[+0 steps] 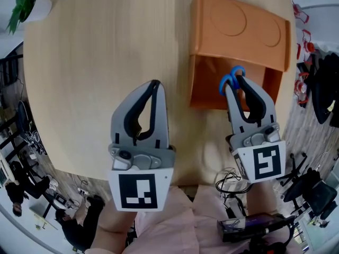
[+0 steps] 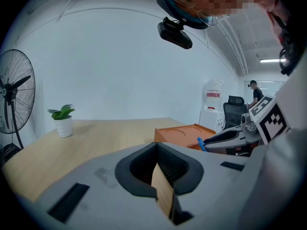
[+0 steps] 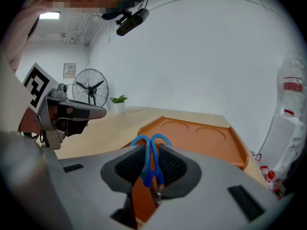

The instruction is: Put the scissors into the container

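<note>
Your right gripper (image 1: 239, 81) clenched on scissors (image 3: 146, 169), blue handles sticking up past jaw tips. Scissors held over open compartment of orange container (image 1: 238, 25). Your left gripper (image 1: 154, 84) closed on nothing, jaw tips together, above table (image 1: 95, 62), left of container.

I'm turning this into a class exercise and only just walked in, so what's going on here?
A person holds a gripper in each hand over a wooden table. The right gripper is shut on blue-handled scissors, whose handle loops poke out past the jaw tips. It holds them over the open compartment of the orange container and has not yet released them. The left gripper, jaws together and empty, sits above bare table to the container's left.
</note>
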Demonstrator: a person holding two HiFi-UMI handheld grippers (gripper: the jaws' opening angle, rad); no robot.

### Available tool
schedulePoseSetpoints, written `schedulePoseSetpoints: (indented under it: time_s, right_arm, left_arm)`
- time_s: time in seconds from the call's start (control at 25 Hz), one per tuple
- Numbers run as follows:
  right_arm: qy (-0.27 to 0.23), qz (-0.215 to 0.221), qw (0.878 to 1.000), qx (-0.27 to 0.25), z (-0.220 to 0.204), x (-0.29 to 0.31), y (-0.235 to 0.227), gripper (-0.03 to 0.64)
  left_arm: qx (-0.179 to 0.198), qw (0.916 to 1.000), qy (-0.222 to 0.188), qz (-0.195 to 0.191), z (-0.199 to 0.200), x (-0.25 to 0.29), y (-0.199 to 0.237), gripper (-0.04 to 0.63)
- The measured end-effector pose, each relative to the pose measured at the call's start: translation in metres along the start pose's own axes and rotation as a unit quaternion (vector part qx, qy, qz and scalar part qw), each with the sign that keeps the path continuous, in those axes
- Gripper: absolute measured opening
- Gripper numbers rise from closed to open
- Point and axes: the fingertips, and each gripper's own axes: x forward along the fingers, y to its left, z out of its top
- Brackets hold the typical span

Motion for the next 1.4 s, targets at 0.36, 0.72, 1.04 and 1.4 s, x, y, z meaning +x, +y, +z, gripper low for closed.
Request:
schedulePoseSetpoints:
  time_s: [0.36, 0.72, 1.04, 1.4]
  right_arm:
    - [0.007, 0.006, 1.000, -0.001, -0.001, -0.002, 0.007, 0.090]
    - [0.021, 0.008, 1.000, -0.006, -0.004, 0.001, 0.007, 0.092]
    - [0.034, 0.016, 0.999, -0.010, -0.006, 0.003, 0.009, 0.086]
    - [0.023, 0.012, 1.000, -0.014, 0.000, -0.002, 0.011, 0.086]
  left_arm:
    - [-0.002, 1.0000, -0.006, 0.000, 0.004, -0.007, -0.001, 0.009]
    - [-0.003, 1.0000, -0.007, 0.004, 0.003, -0.009, 0.003, 0.009]
    - [-0.012, 0.9999, -0.006, 0.005, -0.001, -0.009, 0.005, 0.009]
    - [-0.009, 0.9998, -0.015, 0.005, 0.005, -0.013, 0.004, 0.009]
